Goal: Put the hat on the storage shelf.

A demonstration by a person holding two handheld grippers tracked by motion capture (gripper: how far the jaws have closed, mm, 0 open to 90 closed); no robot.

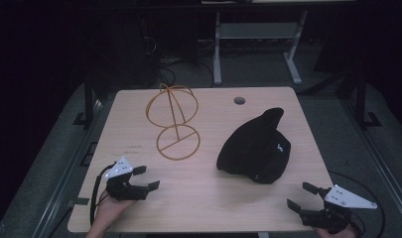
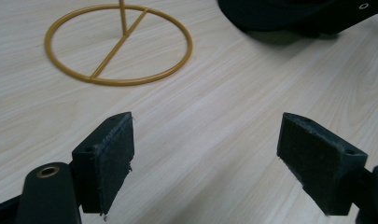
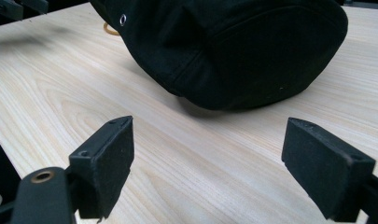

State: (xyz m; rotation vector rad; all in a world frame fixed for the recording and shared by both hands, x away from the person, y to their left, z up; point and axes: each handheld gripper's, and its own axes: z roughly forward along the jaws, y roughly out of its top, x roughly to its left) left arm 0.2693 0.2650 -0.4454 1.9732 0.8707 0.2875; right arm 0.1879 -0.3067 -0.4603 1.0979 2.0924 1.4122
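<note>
A light wooden table [image 1: 139,213] is seen, with a round cable hole [image 1: 239,100] near its far edge. A black cap [image 1: 255,148] is laid right of a yellow wire stand [image 1: 174,124], whose ring base is set flat on the wood.

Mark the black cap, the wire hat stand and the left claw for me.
black cap [image 1: 255,148]: high view, on its crown.
wire hat stand [image 1: 178,142]: high view, on its base ring.
left claw [image 1: 146,177]: high view, midway between its fingertips.
</note>
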